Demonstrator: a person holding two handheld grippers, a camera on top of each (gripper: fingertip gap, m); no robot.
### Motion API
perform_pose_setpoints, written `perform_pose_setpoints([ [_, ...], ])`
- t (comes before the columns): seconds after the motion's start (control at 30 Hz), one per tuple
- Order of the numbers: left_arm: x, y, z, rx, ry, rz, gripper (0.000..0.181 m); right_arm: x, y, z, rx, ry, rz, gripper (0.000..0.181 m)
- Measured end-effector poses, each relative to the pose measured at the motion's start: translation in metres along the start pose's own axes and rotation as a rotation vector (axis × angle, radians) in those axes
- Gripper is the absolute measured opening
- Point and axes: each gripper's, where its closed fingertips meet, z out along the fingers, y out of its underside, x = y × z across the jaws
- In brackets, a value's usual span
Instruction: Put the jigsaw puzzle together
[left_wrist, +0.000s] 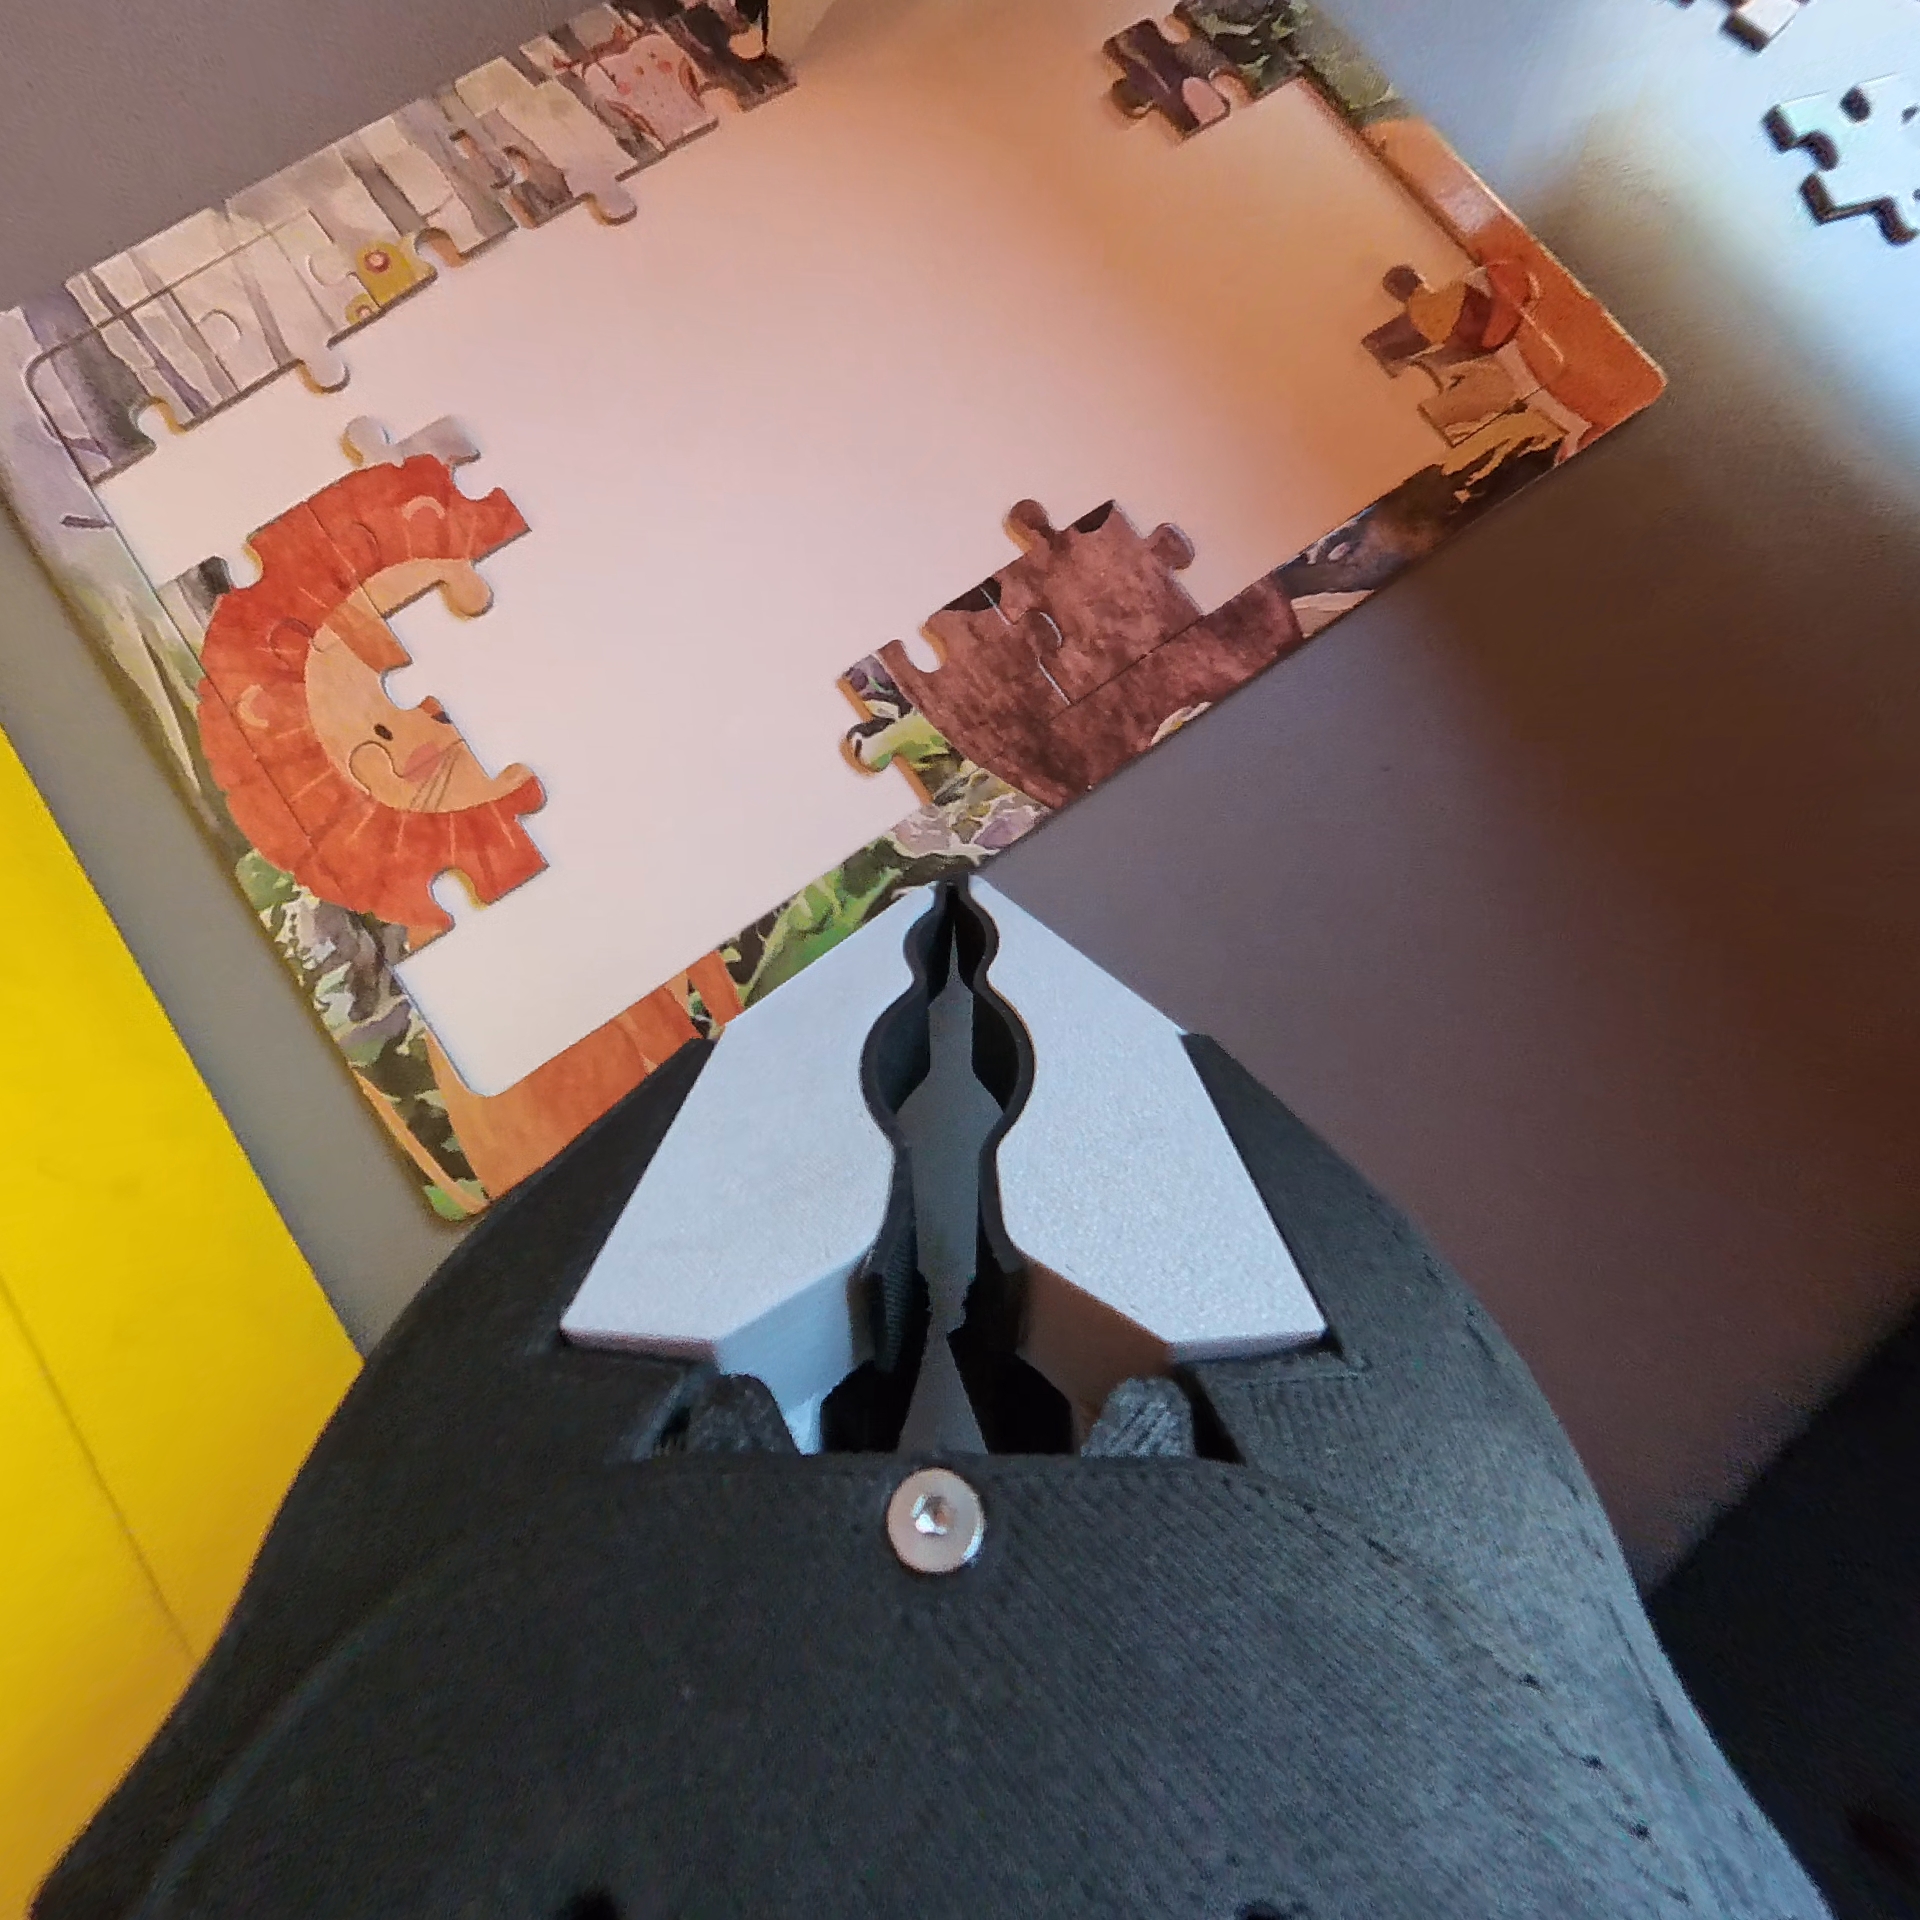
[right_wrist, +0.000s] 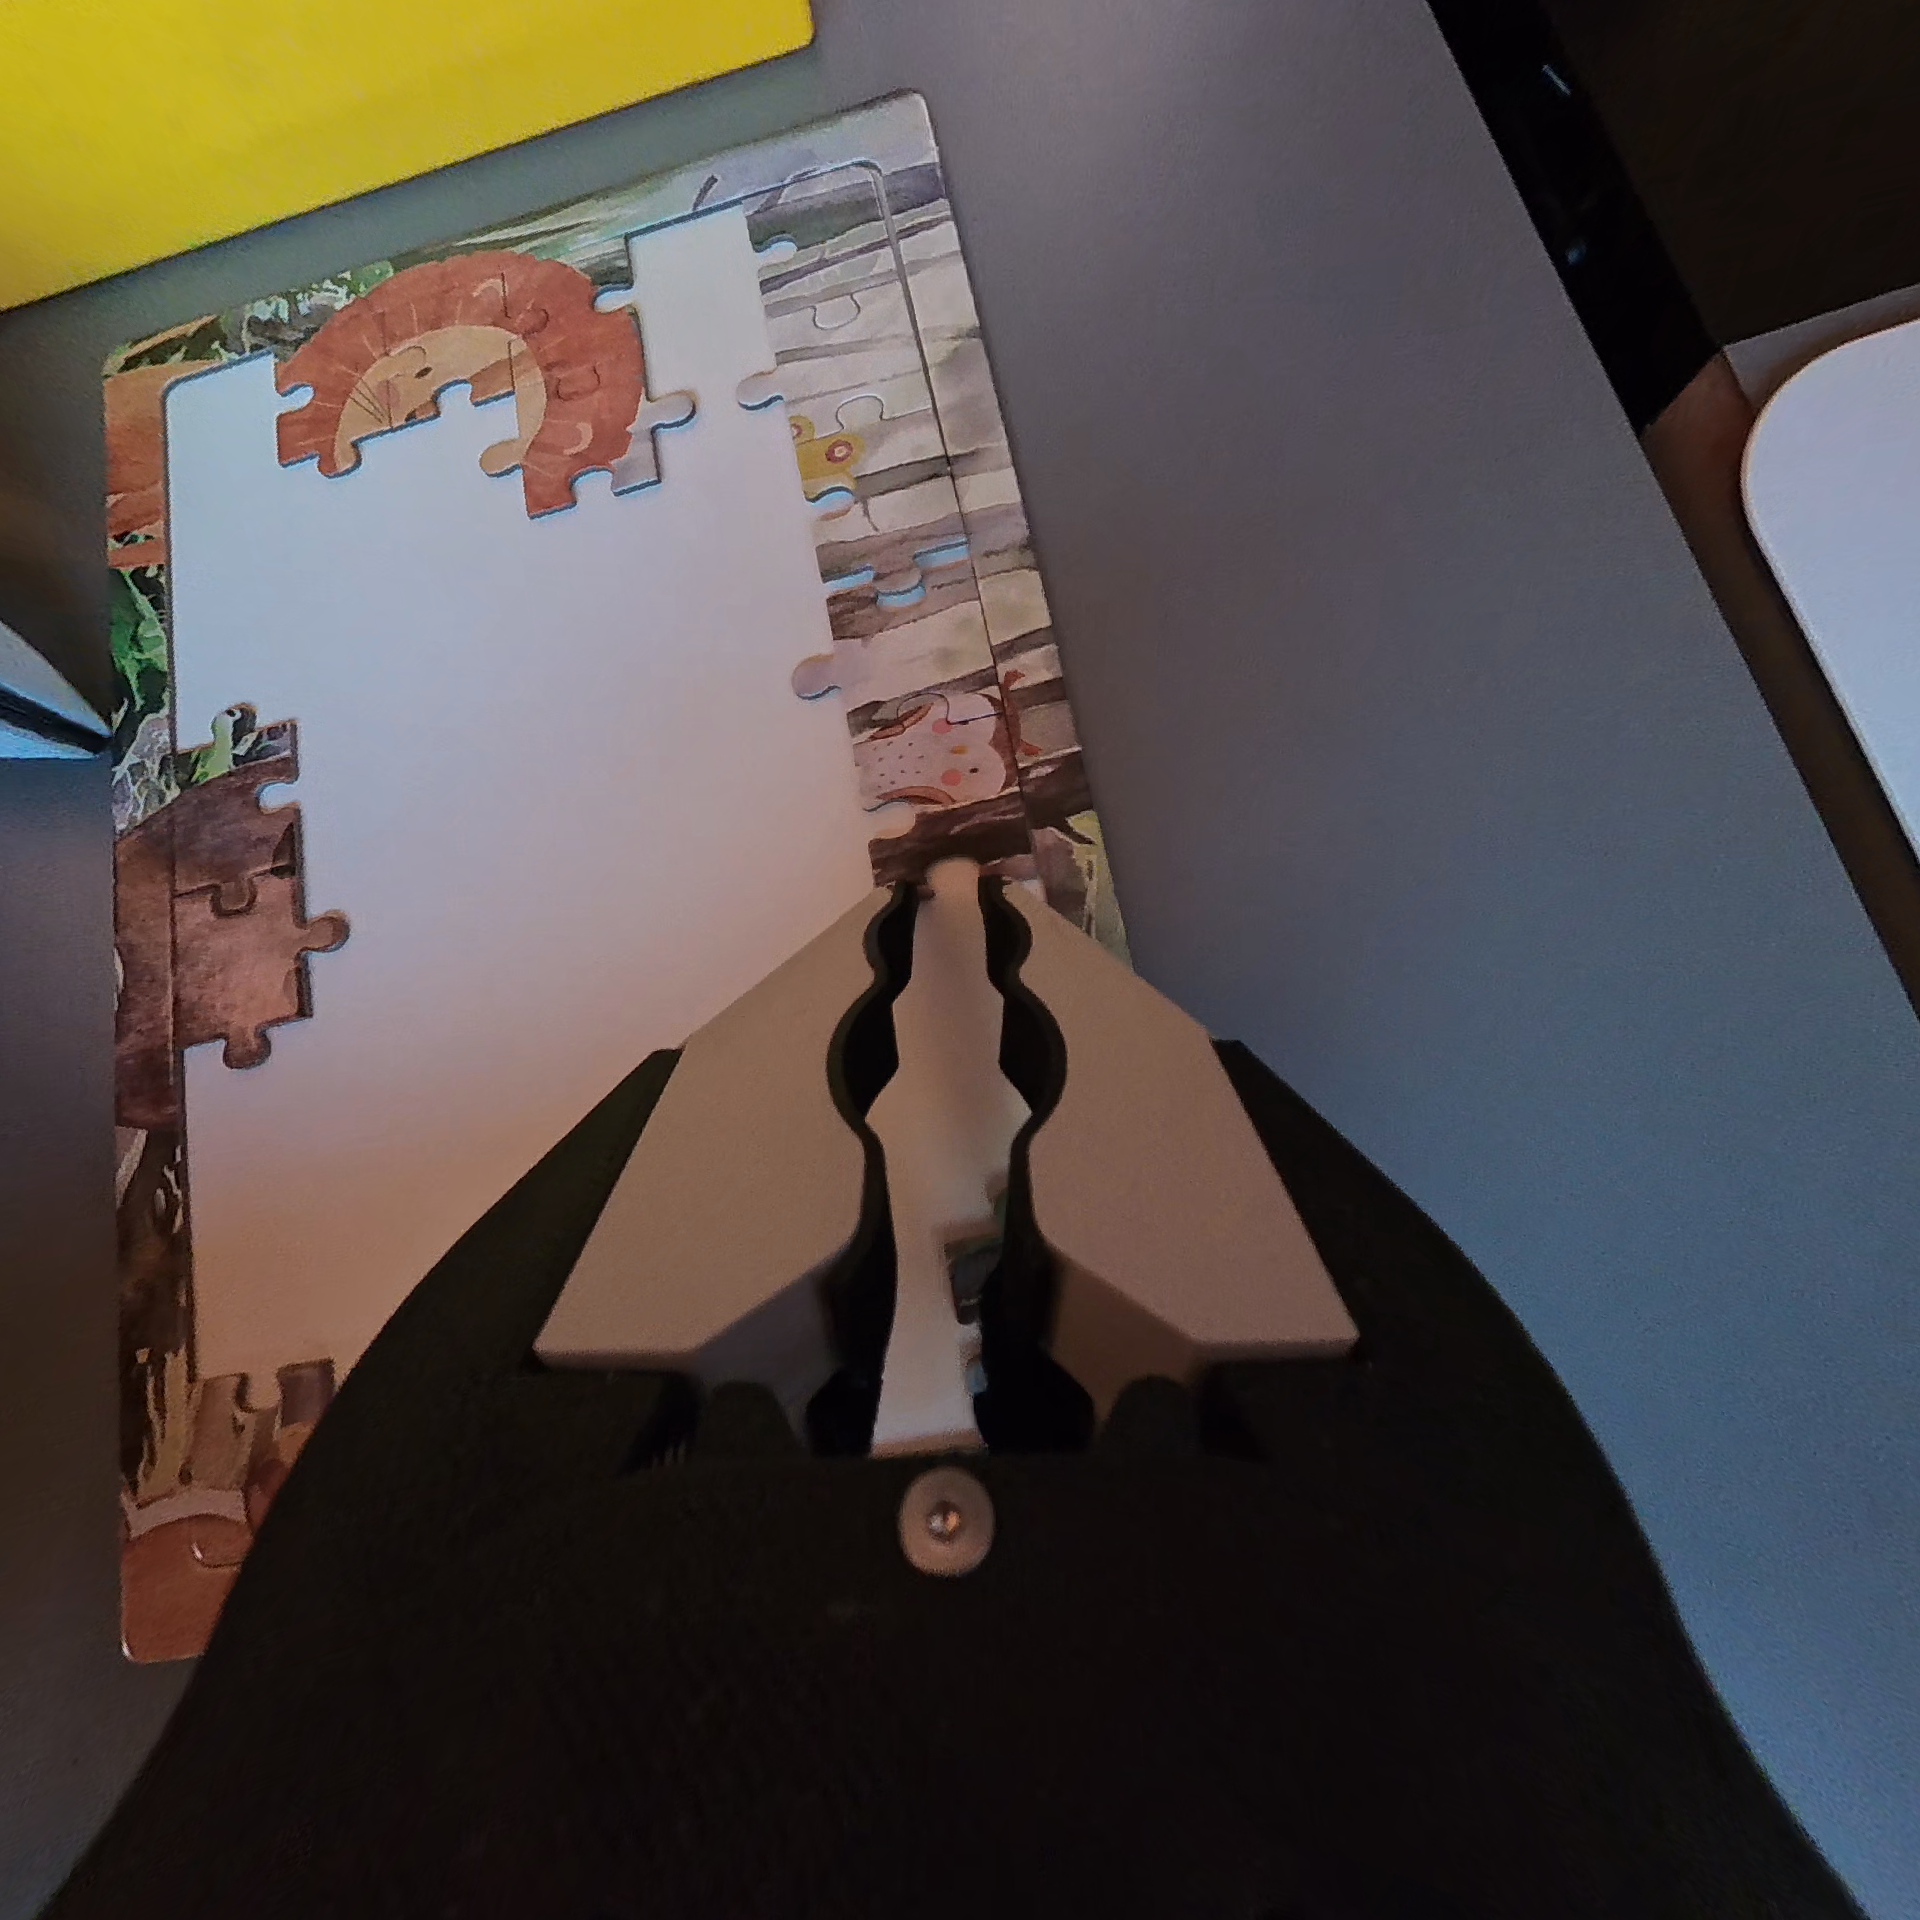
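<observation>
The puzzle board (left_wrist: 790, 436) lies on a grey table, with a picture frame around a white inner field. Pieces fill its edges: an orange lion (left_wrist: 353, 717), a brown patch (left_wrist: 1081, 644) and a grey strip (left_wrist: 312, 270). My left gripper (left_wrist: 954, 891) is shut and empty, with its tips at the board's near edge. In the right wrist view the board (right_wrist: 520, 727) shows lengthwise. My right gripper (right_wrist: 951, 883) is shut on a puzzle piece (right_wrist: 940, 1039), white side towards the camera, and holds it over the board's right border near the owl picture (right_wrist: 940, 753).
Loose pieces (left_wrist: 1849, 166) lie white side up on the table beyond the board's far right corner. A yellow sheet (left_wrist: 114, 1195) (right_wrist: 312, 104) lies beside the board. A white rounded tray (right_wrist: 1849, 623) sits past the table's dark right edge. The left gripper's finger (right_wrist: 47, 712) shows at the board's left edge.
</observation>
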Motion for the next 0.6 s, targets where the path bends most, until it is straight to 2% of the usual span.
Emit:
perform_pose_setpoints([
  [0.17,-0.005,-0.005,0.004,0.013,-0.002,-0.023,0.000,-0.001,0.000,0.001,0.007,0.000,-0.003,0.014],
  [0.27,-0.007,-0.016,-0.001,0.076,-0.028,-0.006,0.000,-0.001,-0.001,0.001,0.010,-0.002,-0.002,0.014],
  [0.4,-0.010,-0.009,0.006,0.013,-0.023,-0.034,0.000,-0.001,-0.002,0.001,0.012,-0.001,-0.006,0.014],
  [0.6,-0.012,-0.009,0.006,0.022,-0.012,-0.050,0.000,0.003,-0.016,-0.004,0.061,0.050,-0.034,0.017],
])
